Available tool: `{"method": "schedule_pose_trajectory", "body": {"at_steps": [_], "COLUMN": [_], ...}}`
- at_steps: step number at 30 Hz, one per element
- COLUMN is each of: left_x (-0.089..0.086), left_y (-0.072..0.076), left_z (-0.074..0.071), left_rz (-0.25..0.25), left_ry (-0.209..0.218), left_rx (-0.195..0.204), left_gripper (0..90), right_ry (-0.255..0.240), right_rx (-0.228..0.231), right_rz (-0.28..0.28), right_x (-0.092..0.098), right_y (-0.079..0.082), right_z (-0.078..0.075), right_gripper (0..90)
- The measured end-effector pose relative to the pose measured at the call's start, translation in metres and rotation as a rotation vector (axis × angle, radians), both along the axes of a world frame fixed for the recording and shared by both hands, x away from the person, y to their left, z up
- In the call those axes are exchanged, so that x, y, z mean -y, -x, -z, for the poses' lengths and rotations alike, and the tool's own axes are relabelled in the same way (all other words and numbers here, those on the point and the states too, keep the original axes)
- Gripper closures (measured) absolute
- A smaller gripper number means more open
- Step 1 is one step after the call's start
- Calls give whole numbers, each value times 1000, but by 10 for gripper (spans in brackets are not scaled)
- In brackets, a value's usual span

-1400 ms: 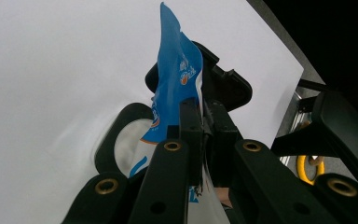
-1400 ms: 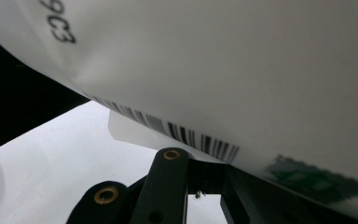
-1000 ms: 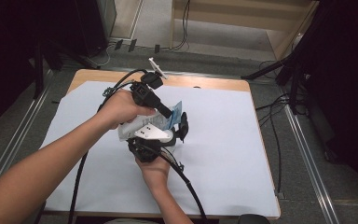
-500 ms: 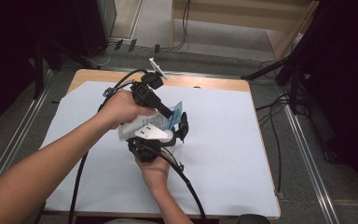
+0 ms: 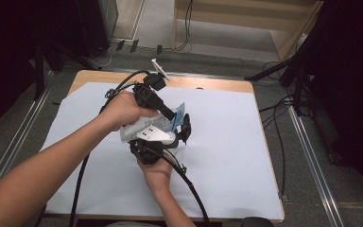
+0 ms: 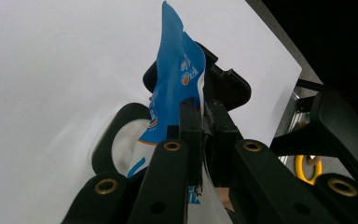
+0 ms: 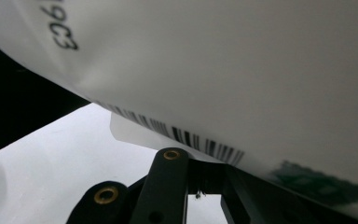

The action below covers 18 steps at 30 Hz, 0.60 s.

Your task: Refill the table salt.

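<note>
Blue-and-white packet [image 6: 175,93] hangs above the worktop [image 5: 246,156], its edge pinched in my left tool [image 6: 204,122] and its barcode seam clamped in my right tool [image 7: 205,175]. Uneven pulling could tear it crookedly or let the slick film slip free.

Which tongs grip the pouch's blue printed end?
The left tongs: shut on the blue edge of the pouch. The right tongs pinch its white barcode edge.

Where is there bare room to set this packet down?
The white sheet lies bare right of the grippers to the table's right edge, also left and near of them. It is crowded mid-table, where the left gripper and right gripper pinch the packet.
</note>
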<state>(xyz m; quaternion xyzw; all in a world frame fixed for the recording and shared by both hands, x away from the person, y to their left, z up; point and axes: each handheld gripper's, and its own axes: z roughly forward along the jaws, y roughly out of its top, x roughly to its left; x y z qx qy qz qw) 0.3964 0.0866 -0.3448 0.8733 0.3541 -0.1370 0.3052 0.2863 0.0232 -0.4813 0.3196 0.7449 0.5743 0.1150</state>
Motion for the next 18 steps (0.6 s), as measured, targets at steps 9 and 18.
{"method": "schedule_pose_trajectory", "body": {"at_steps": [9, 18], "left_x": [0, 0], "left_y": [0, 0], "left_z": [0, 0], "left_rz": [6, 1], "left_ry": [-1, 2], "left_rx": [-1, -5], "left_gripper": [883, 882], "right_ry": [4, 14], "right_rx": [4, 7], "right_rz": [3, 0], "right_x": [0, 0], "right_y": [0, 1], "right_z": [0, 3], "right_gripper": [900, 900]}}
